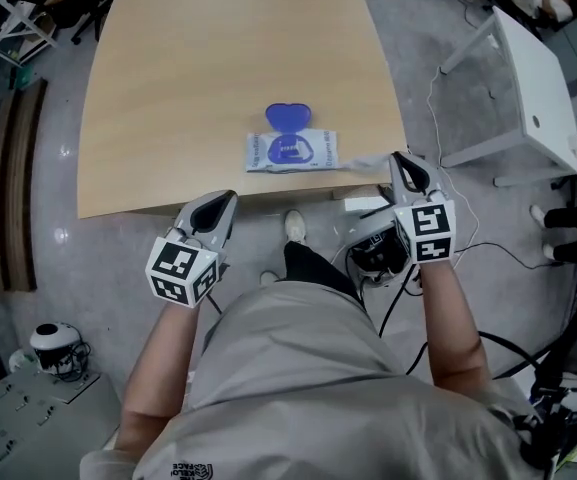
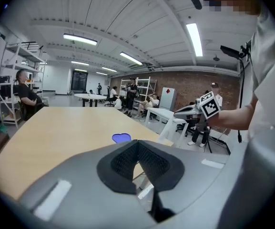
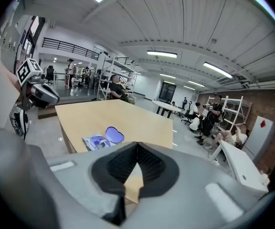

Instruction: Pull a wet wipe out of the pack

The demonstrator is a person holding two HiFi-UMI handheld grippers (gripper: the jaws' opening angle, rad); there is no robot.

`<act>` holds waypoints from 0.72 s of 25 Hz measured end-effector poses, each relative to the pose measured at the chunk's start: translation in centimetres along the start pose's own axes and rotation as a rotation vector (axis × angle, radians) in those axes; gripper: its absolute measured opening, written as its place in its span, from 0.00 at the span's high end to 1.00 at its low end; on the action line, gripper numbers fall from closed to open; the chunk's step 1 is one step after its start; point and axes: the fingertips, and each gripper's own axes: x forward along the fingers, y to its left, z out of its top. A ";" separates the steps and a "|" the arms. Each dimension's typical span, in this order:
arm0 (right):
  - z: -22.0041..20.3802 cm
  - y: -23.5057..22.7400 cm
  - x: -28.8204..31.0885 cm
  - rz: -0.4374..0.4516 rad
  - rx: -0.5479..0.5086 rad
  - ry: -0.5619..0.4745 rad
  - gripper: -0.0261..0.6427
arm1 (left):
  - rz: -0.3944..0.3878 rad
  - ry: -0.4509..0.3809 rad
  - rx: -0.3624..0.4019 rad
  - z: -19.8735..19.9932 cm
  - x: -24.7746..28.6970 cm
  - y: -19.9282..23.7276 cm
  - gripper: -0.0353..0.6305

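Hovering off the worktop's near edge, the left tongs and right tongs were both clenched on nothing. The wipe pack lay by that edge, blue lid open. Judged step: approach. Next, one pair must part and pinch the wipe.

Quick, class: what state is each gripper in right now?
Left gripper: jaws shut, holding nothing.
Right gripper: jaws shut, holding nothing.

Lower centre, the right hand-held gripper has its jaws tip to tip; left of it, wipe pack, lid open, on the counter.
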 end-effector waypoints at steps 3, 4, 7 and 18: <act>1.0 2.0 -3.4 0.001 0.029 -0.039 0.96 | -0.024 -0.029 0.022 0.4 -3.6 -2.2 0.94; 1.3 2.7 -4.5 0.006 0.039 -0.050 0.96 | -0.034 -0.036 0.028 0.4 -4.6 -2.9 0.94; 1.8 5.2 -7.8 0.035 0.079 -0.078 0.96 | -0.060 -0.055 0.034 0.3 -7.2 -4.8 0.94; 2.9 11.8 -15.9 0.205 0.056 -0.158 0.96 | -0.081 -0.110 0.089 0.9 -12.3 -11.4 0.94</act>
